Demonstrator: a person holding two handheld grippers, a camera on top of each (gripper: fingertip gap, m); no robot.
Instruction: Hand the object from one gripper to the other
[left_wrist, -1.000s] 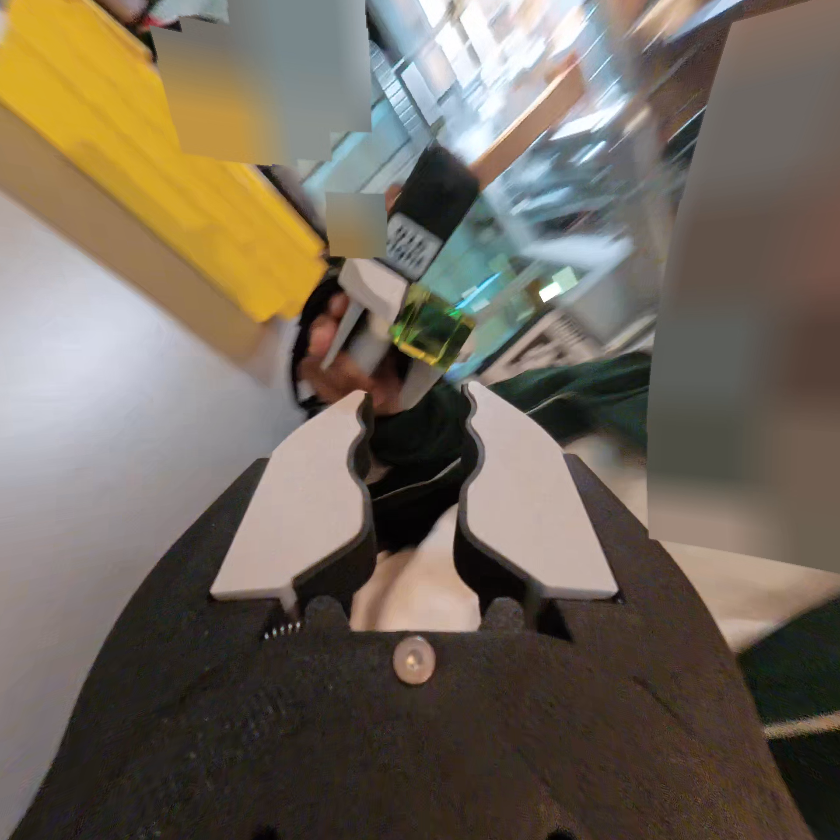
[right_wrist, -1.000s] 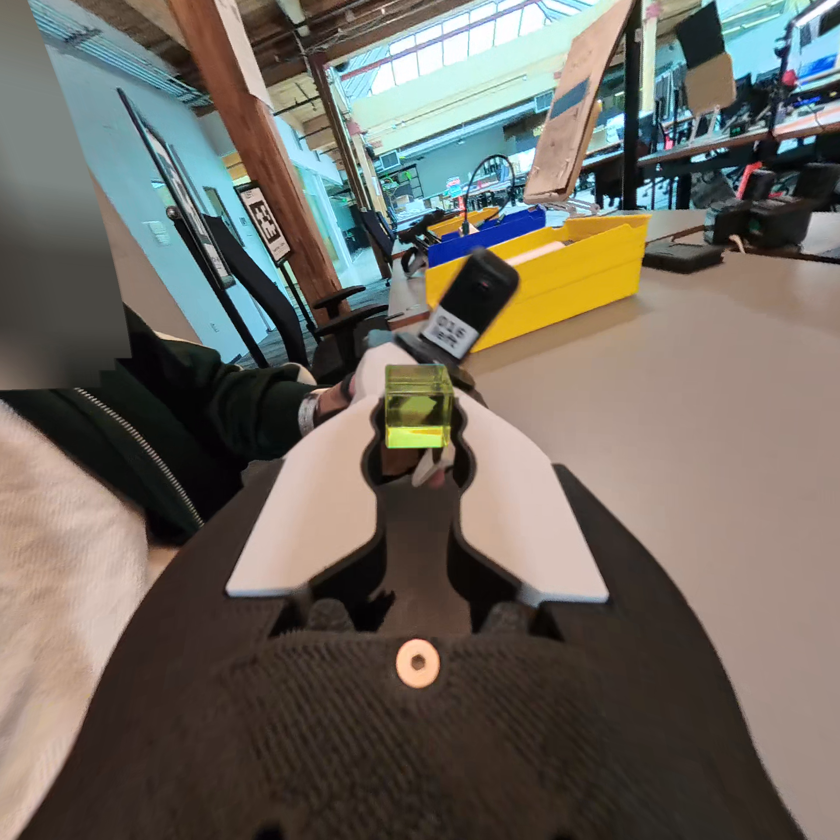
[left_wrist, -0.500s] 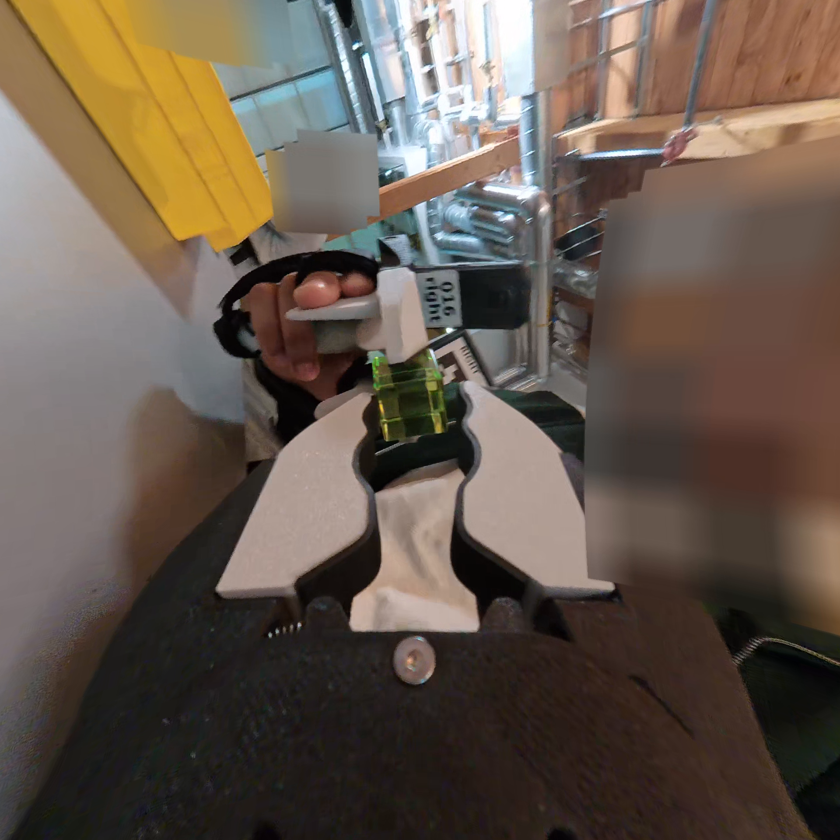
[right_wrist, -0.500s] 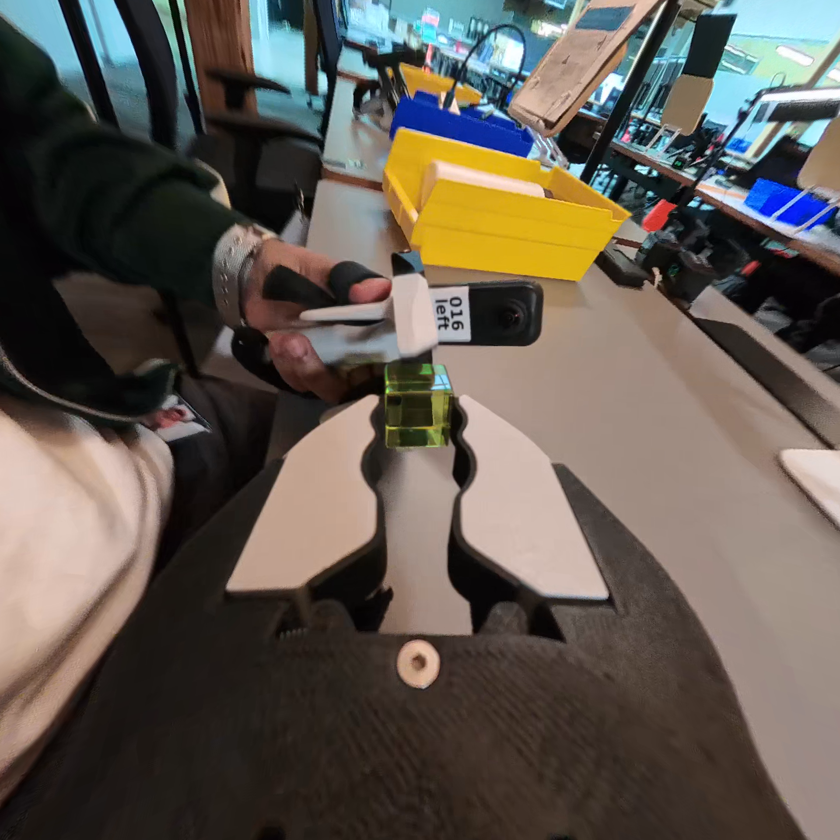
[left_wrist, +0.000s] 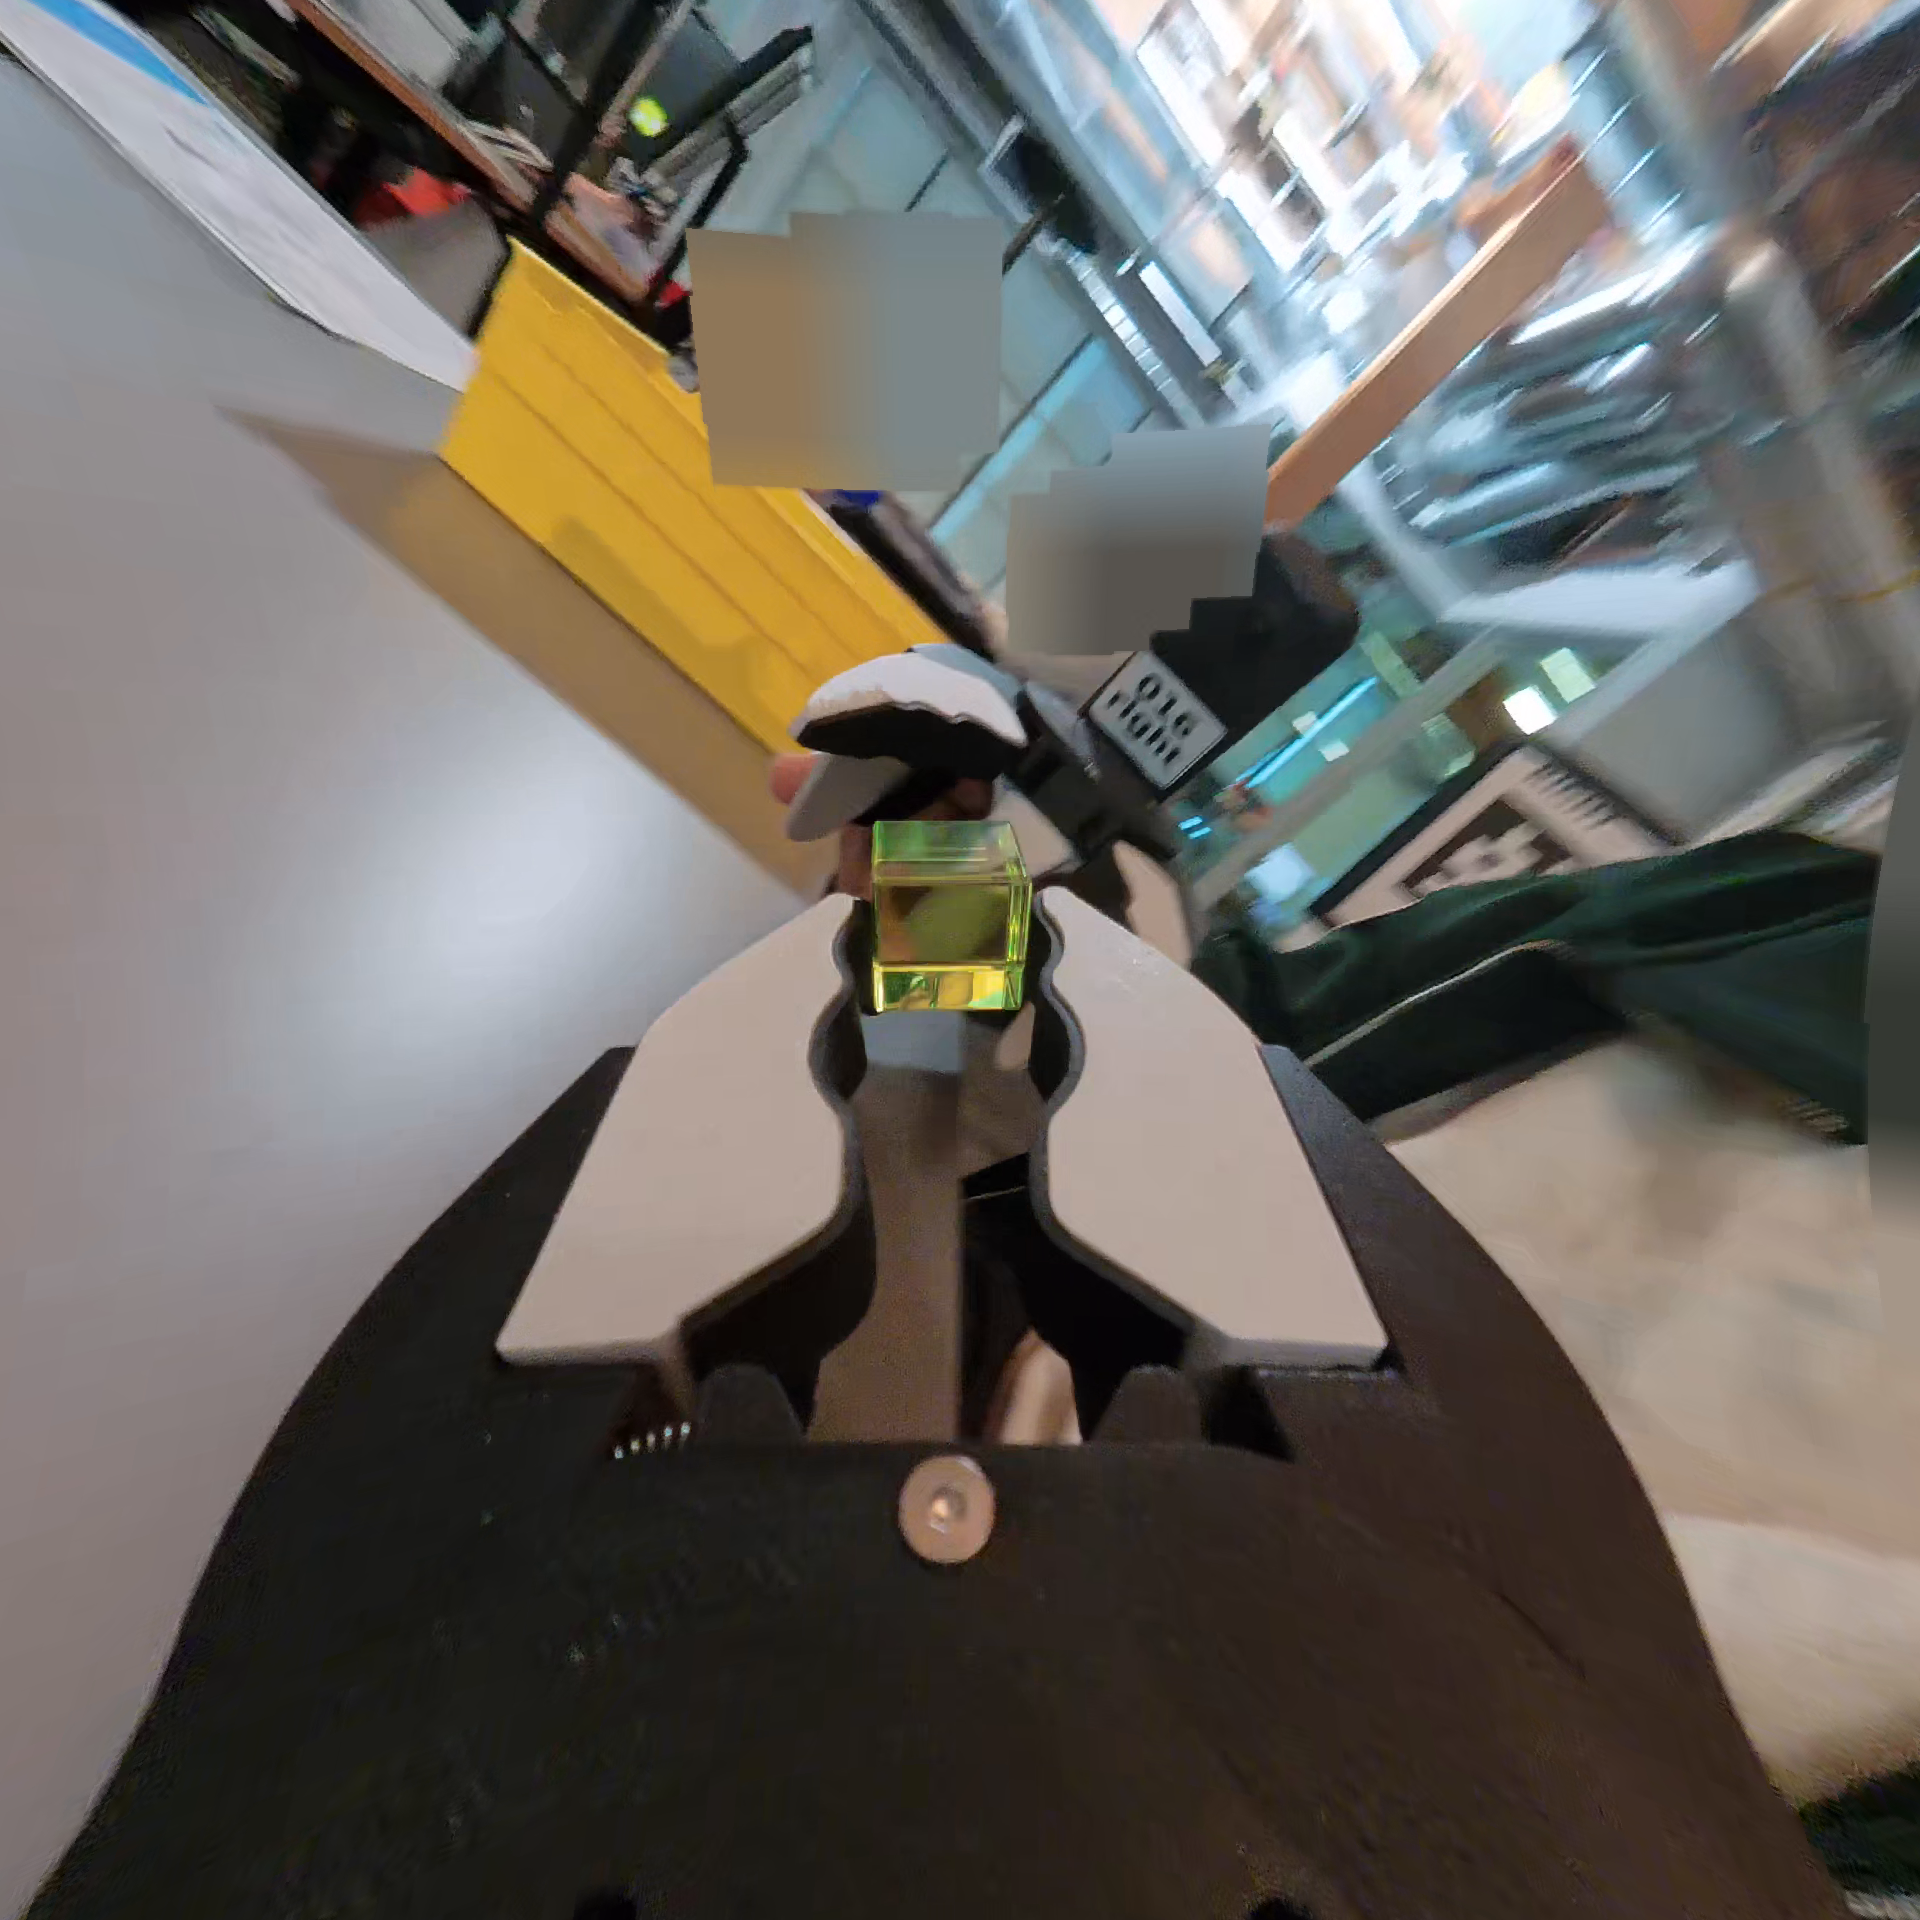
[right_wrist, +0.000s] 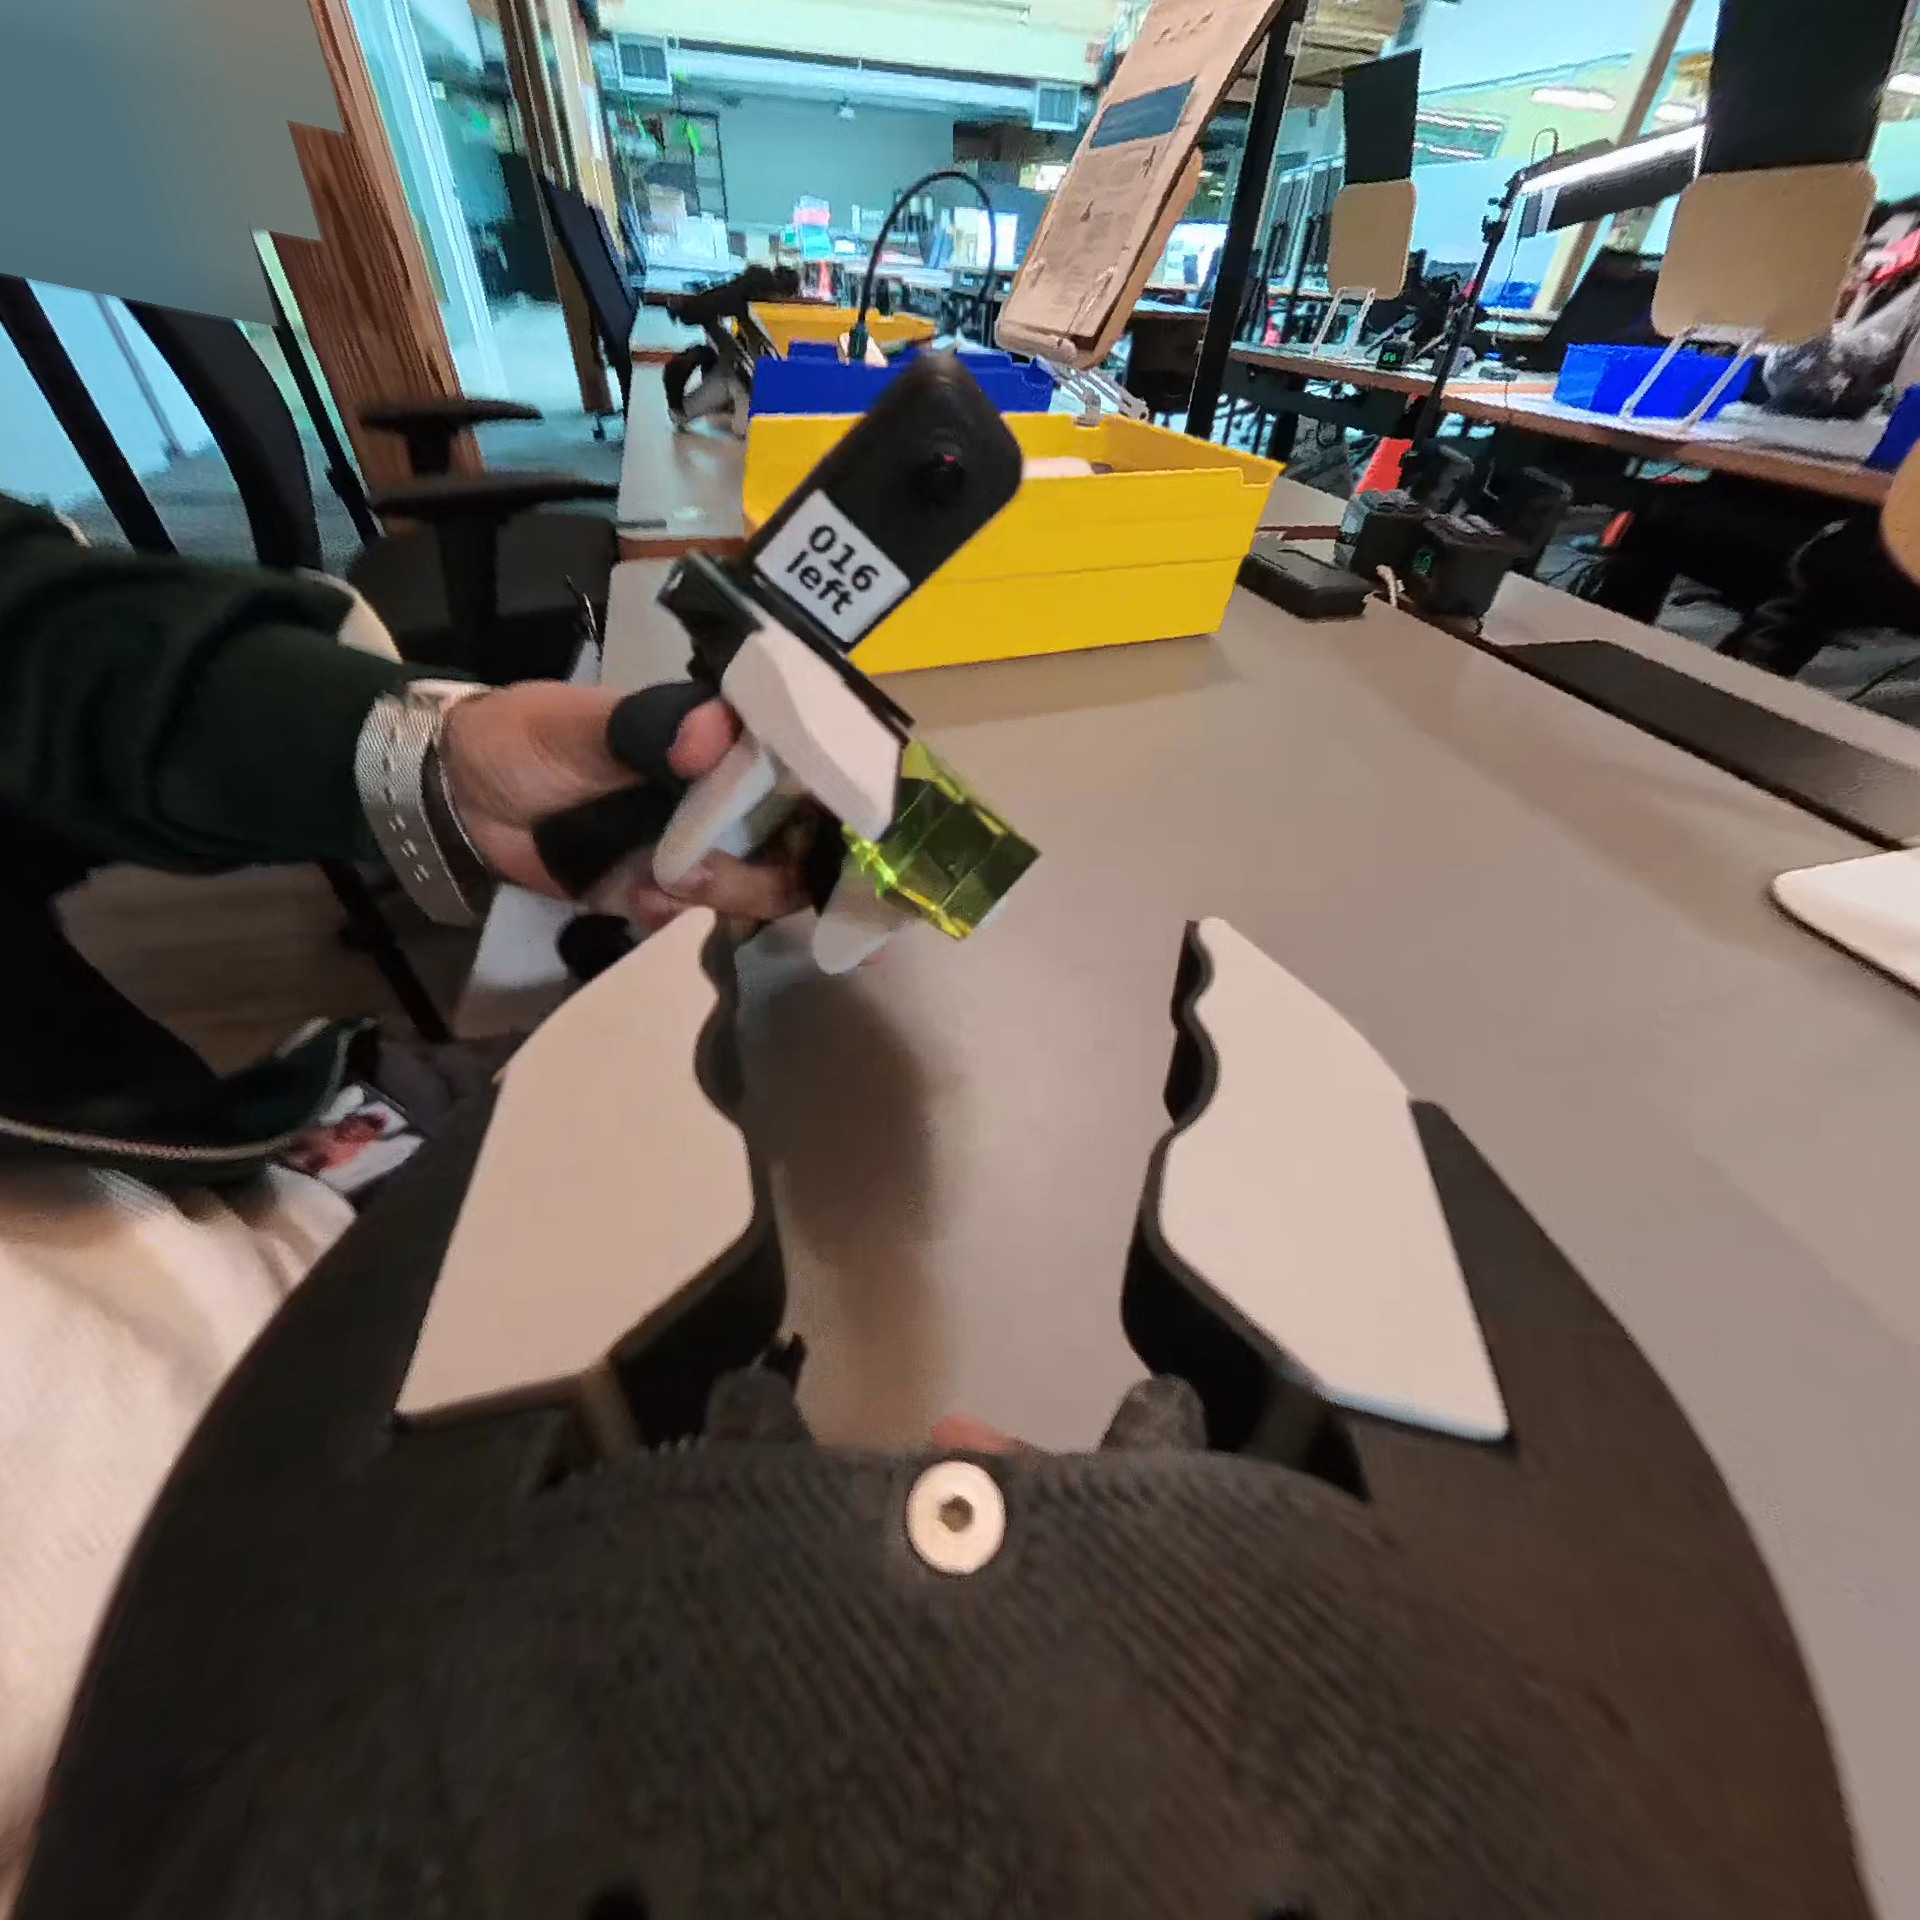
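Note:
A clear yellow-green cube sits between the tips of my left gripper, which is shut on it above the grey table. In the right wrist view, the left gripper holds the cube tilted, just ahead and left of my right gripper. My right gripper is open wide and empty, its fingers apart from the cube. It also shows in the left wrist view, just beyond the cube.
A yellow bin stands on the grey table beyond the grippers, with a blue bin behind it. Black devices sit at the back right. A white object lies at the right edge. Office chairs stand to the left.
My right gripper let go of the cube, opened wide and drew back. My left gripper closed on the cube and now holds it alone, tilted.

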